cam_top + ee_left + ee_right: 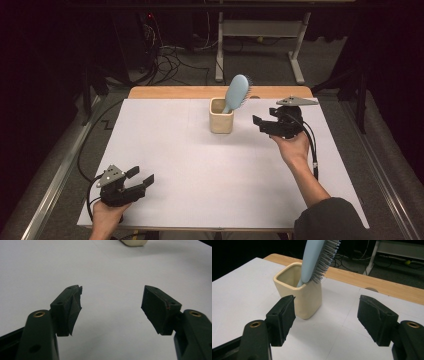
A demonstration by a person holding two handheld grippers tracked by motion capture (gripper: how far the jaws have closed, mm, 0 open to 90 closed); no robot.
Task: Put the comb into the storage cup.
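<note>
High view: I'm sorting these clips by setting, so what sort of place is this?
Probably a lab or workshop test bench, not a home. A white sheet covers the wooden table, loose cables lie on the floor behind, and a metal desk frame stands beyond. Dark surroundings frame the lit table.
</note>
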